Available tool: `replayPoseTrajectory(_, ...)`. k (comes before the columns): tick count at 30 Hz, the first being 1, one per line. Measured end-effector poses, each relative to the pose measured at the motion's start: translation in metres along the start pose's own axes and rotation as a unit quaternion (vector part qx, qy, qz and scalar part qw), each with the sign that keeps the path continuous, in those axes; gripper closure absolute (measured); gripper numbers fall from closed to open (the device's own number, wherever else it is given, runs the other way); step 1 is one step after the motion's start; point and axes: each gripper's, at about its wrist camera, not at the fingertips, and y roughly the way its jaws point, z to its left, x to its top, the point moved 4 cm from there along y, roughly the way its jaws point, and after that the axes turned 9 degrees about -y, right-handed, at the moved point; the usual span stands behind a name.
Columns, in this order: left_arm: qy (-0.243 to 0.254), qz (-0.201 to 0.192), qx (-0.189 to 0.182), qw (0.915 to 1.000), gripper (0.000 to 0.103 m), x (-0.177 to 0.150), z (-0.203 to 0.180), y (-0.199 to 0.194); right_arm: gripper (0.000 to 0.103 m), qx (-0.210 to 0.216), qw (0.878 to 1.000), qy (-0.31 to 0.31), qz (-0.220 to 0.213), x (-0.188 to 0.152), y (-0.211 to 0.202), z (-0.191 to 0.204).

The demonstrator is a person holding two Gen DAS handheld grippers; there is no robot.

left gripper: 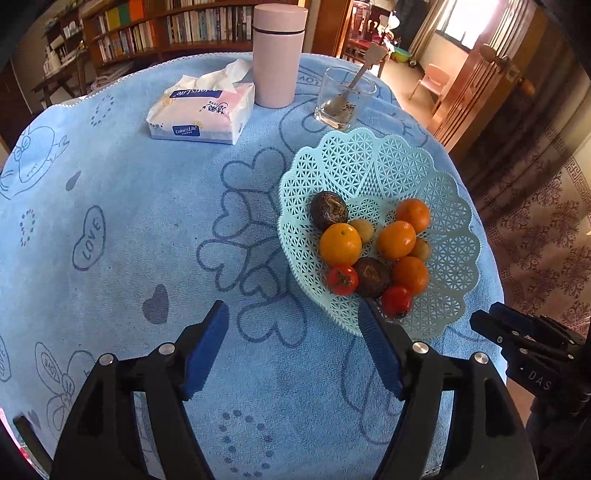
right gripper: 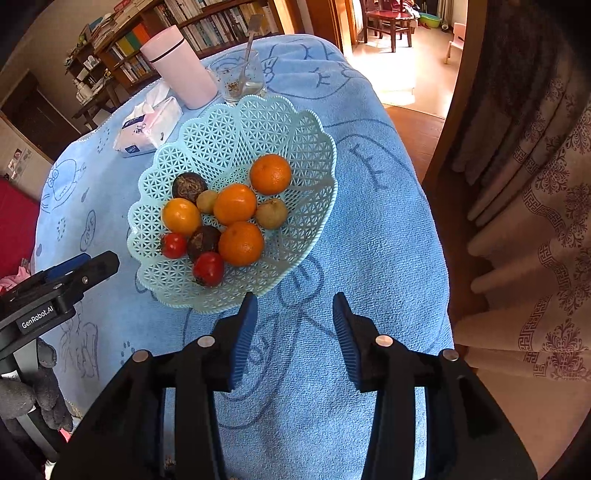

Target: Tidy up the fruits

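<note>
A pale green lattice basket (left gripper: 402,166) (right gripper: 236,122) stands on the blue cloth and holds several fruits: oranges (left gripper: 340,243) (right gripper: 241,243), small red tomatoes (left gripper: 341,279) (right gripper: 208,268), dark brown fruits (left gripper: 328,210) (right gripper: 189,187) and small yellow-green ones (right gripper: 272,213). My left gripper (left gripper: 293,321) is open and empty, just left of the basket's near rim. My right gripper (right gripper: 293,314) is open and empty, just in front of the basket's near rim; it also shows at the right edge of the left wrist view (left gripper: 517,332).
A tissue pack (left gripper: 201,110) (right gripper: 147,127), a pink flask (left gripper: 279,55) (right gripper: 179,70) and a glass with a spoon (left gripper: 343,99) (right gripper: 242,79) stand at the far side. The table edge drops off on the right. Bookshelves (left gripper: 155,33) stand behind.
</note>
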Motion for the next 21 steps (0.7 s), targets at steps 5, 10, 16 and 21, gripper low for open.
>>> replayPoseTrajectory(5, -0.007, -0.006, 0.004, 1.0000, 0.031, -0.001, 0.005, -0.007, 0.052, -0.003, 1.000, -0.011, -0.005, 0.002, -0.003, 0.008)
replayPoseTrajectory(10, -0.013, -0.009, 0.003, 0.9999, 0.025, -0.003, 0.008, -0.013, 0.049, -0.006, 1.000, -0.018, -0.009, 0.004, -0.005, 0.014)
replayPoseTrajectory(16, -0.012, -0.016, 0.002, 0.9998, 0.025, -0.004, 0.007, -0.018, 0.042, -0.007, 1.000, -0.021, -0.016, 0.005, -0.006, 0.018)
replayPoseTrajectory(21, -0.013, -0.017, 0.000, 0.9998, 0.025, -0.004, 0.008, -0.019, 0.042, -0.007, 0.999, -0.025, -0.018, 0.005, -0.006, 0.020)
